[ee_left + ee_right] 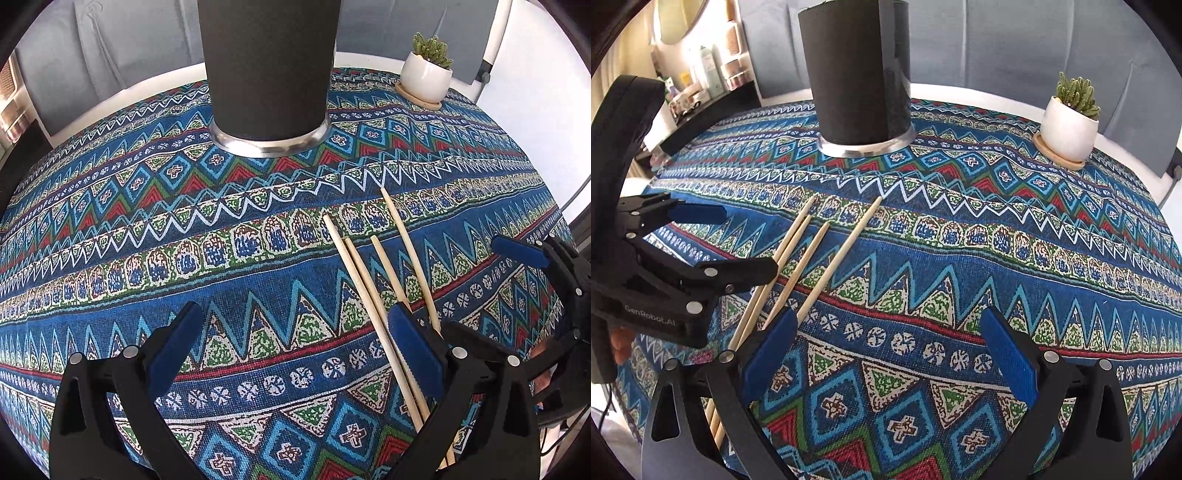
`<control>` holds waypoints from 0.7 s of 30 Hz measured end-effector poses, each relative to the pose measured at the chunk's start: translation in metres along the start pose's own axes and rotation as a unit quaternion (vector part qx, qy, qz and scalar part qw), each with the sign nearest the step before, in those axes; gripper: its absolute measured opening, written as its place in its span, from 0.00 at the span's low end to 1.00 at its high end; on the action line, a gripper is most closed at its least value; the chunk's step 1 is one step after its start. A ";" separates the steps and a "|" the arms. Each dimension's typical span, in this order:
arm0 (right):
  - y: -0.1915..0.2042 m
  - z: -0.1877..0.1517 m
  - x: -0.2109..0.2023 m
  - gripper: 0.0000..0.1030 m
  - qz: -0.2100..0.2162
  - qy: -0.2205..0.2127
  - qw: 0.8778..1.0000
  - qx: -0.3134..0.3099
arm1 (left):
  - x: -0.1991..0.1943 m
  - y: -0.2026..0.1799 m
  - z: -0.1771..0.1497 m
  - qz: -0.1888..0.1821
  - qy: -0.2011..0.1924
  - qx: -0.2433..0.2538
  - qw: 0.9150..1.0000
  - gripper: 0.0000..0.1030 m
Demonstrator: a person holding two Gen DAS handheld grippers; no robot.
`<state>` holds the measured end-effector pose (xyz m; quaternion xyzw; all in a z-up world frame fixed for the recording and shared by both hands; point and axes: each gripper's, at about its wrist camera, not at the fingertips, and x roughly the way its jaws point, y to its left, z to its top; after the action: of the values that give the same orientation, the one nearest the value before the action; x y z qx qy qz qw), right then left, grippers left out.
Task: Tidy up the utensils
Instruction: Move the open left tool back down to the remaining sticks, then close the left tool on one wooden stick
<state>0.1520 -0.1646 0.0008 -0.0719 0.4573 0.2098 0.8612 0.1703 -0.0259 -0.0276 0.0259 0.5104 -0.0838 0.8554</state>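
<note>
Several wooden chopsticks (356, 284) lie side by side on the patterned tablecloth (240, 280), their tips pointing toward a tall black tumbler (269, 74) with a steel base. My left gripper (295, 343) is open and low over the cloth, its right finger over the chopsticks. The right gripper (546, 302) shows at the right edge. In the right wrist view the chopsticks (838, 258) lie at the left, running under my open right gripper's (890, 347) left finger. The left gripper (750, 242) stands open over them. The tumbler (860, 81) is at the back.
A small cactus in a white pot (424, 77) on a wooden saucer stands at the table's far right (1067, 125). A grey upholstered seat back runs behind the round table. A shelf with bottles (713, 70) is at the far left.
</note>
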 end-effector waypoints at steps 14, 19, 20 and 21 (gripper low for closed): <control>0.024 -0.008 -0.017 0.92 -0.007 -0.024 0.998 -0.063 | -0.001 -0.001 -0.005 0.006 0.031 0.037 0.999 0.95; 0.027 -0.003 -0.009 0.92 -0.017 -0.015 0.997 -0.067 | -0.012 0.015 -0.016 -0.021 0.029 0.010 0.999 0.94; 0.026 -0.002 -0.006 0.92 -0.013 -0.012 0.998 -0.064 | -0.012 0.015 -0.019 -0.021 0.028 0.015 0.999 0.94; 0.026 -0.001 -0.003 0.92 -0.007 -0.006 0.998 -0.062 | -0.013 0.013 -0.021 -0.017 0.027 0.025 0.999 0.94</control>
<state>0.1386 -0.1424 0.0048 -0.1270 0.4376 0.2318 0.8595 0.1478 -0.0087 -0.0268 0.0413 0.5312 -0.1103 0.8390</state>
